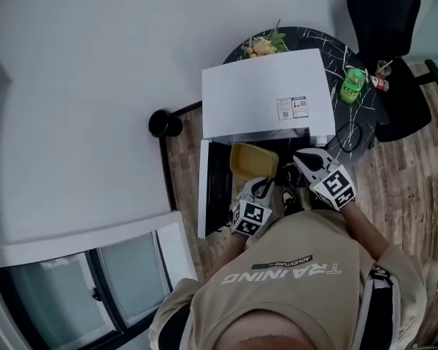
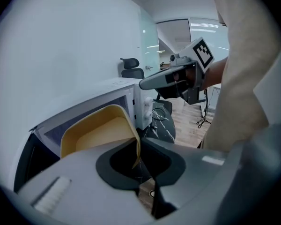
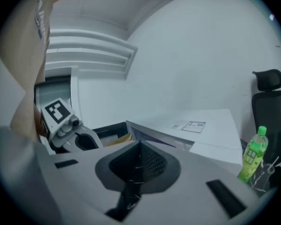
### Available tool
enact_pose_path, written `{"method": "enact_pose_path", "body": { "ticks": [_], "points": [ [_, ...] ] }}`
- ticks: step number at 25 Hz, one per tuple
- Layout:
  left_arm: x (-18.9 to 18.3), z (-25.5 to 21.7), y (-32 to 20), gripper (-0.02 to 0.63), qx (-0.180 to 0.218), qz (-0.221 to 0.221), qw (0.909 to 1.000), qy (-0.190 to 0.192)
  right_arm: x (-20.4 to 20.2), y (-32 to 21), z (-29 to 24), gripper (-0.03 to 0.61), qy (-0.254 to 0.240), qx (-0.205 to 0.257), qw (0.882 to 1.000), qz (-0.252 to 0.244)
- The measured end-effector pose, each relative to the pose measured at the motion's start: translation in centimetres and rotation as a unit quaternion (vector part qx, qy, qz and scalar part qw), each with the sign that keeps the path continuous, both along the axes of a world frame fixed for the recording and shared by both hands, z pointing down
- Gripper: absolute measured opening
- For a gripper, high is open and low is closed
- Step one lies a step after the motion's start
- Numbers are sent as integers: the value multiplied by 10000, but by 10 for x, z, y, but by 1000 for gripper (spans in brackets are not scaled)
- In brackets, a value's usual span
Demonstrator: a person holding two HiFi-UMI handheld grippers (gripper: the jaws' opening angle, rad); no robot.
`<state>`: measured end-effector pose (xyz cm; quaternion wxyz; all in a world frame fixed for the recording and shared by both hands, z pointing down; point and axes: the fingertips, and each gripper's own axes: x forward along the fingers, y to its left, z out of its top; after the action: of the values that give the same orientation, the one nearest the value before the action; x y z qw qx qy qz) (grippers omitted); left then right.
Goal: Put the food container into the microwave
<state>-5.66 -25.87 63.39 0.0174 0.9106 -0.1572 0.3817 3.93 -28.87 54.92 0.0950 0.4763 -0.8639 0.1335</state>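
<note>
Container: the shallow yellow plastic food container (image 1: pixel 253 162) is tilted at the cavity mouth, its long axis pointing inward.
Holder: the left gripper (image 1: pixel 263 187) has its jaws pinched on the near rim, with the container straight ahead of it.
Microwave: the white box microwave (image 1: pixel 266 93) has its door (image 1: pixel 203 188) swung open leftward.
Other tongs: the right gripper (image 1: pixel 309 159) has its jaws together, empty, just beside the container.
Move: probably a straight push forward.

1. Microwave (image 1: pixel 266 97): white, with a dark interior.
2. Food container (image 1: pixel 253 160): plain mustard yellow.
3. Table (image 1: pixel 365 119): black with thin white marble veins.
4. Bottle (image 1: pixel 352 84): bright green.
5. Left gripper (image 1: pixel 263 189) and right gripper (image 1: pixel 301 159): pale grey, each with a cube of black-and-white square markers.
6. Chair (image 1: pixel 383 9): black.
7. Floor (image 1: pixel 416 166): brown wood planks.
</note>
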Motion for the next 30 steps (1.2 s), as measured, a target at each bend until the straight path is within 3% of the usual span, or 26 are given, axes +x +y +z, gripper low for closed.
{"method": "enact_pose_path", "body": {
  "ticks": [3, 11, 24, 30],
  "points": [
    [-5, 10, -1, 34, -50, 99, 9999, 17, -13, -6, -17, 11, -167, 114, 9998, 20],
    [-8, 20, 12, 34, -121, 333, 9994, -9, -19, 4, -21, 11, 399, 242, 9989, -90],
    [8, 45, -13, 34, -256, 598, 9976, -232, 25, 43, -12, 11, 291, 134, 9963, 791],
    [26, 50, -42, 34, -51, 758, 9967, -267, 53, 66, -4, 11, -9, -48, 9909, 1346]
  ]
}}
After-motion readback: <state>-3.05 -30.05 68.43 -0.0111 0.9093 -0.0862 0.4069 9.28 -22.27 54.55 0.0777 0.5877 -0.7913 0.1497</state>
